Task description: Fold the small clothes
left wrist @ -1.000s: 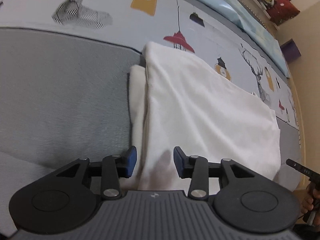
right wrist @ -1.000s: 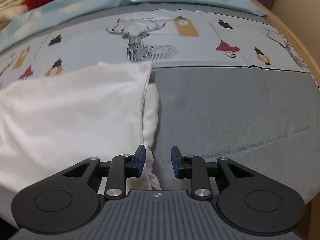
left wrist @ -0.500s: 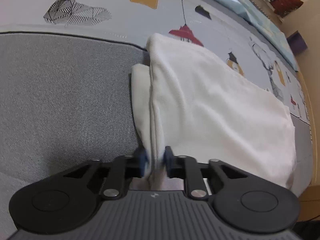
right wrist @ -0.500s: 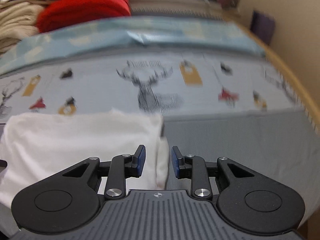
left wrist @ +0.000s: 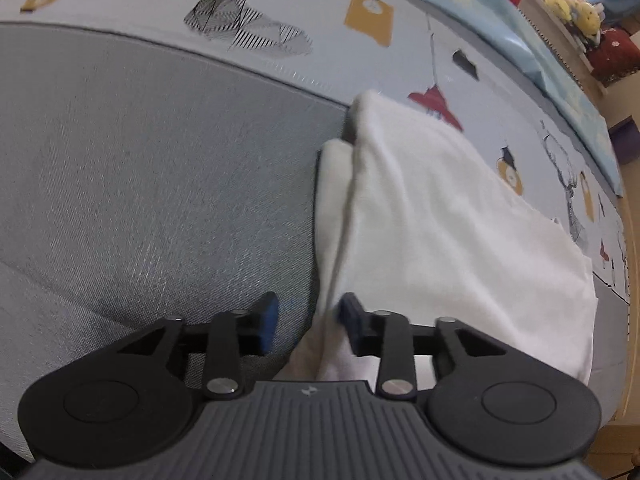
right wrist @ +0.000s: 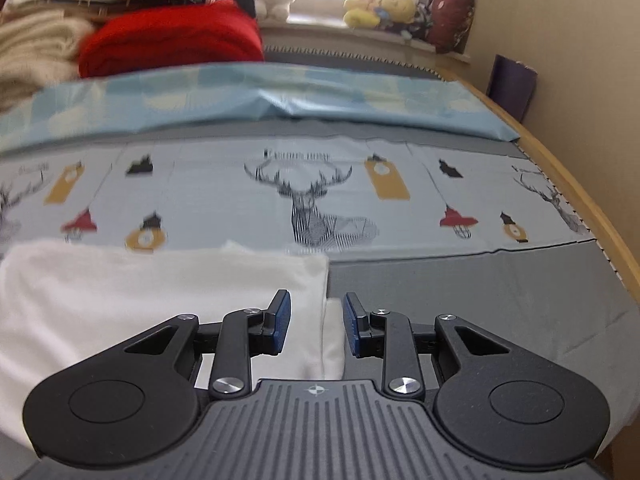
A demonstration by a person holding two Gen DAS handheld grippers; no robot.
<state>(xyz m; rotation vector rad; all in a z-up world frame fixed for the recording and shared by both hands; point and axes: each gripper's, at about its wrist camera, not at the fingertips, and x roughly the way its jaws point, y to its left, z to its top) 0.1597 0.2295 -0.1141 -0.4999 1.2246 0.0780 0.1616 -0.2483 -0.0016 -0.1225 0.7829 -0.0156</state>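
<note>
Fingers on the left gripper (left wrist: 308, 320) are opening, soft white cloth (left wrist: 440, 216) edge loose between them. Right gripper (right wrist: 316, 324) fingers sit apart over that folded edge, clamping nothing. Cloth lies flat on the grey woven bed (left wrist: 160, 184).

White garment (left wrist: 440, 216) on grey bed (left wrist: 140, 180)
</note>
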